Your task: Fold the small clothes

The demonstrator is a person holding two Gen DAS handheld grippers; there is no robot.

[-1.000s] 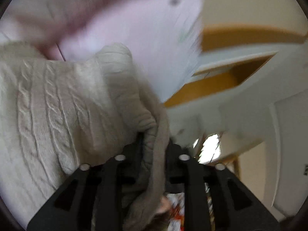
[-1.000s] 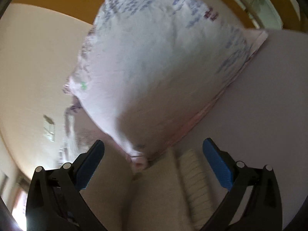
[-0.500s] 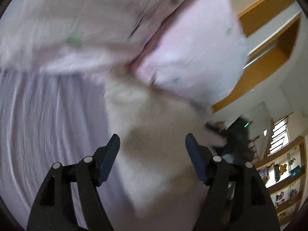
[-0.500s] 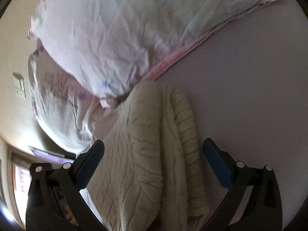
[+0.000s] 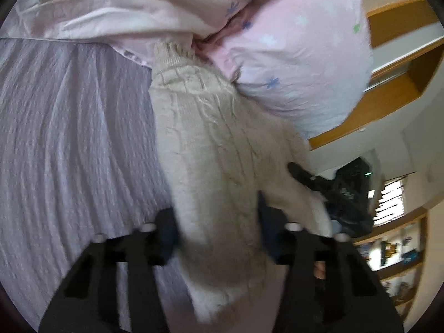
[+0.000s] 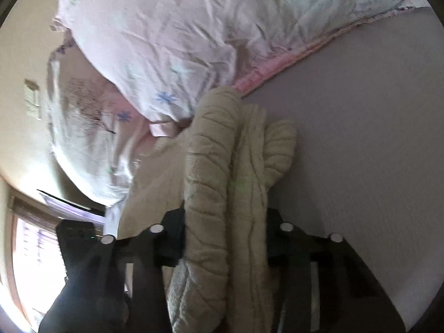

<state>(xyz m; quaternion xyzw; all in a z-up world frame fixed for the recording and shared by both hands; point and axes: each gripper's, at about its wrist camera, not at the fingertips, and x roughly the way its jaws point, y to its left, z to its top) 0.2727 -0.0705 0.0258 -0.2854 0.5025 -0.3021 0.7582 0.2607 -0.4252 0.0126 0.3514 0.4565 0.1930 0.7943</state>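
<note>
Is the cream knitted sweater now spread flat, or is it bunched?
Bunched. The cream knitted sweater forms thick rolls between the right tool, and a narrow band between the left tool.

Lilac bedsheet (image 5: 69, 144), finely ribbed, spreads left of left tongs (image 5: 216, 230) and, smoother-looking, right of right tongs (image 6: 224, 230). Cream cable-knit sweater (image 5: 211, 152) lies on it, bunched, running between fingers of both tongs and ahead of them. Pink floral pillow (image 5: 299, 55) rests on sheet beyond sweater's far end, touching it. Second pink floral bedding piece (image 5: 116, 14) lies ahead-left of left tongs, edge on sheet.
</note>
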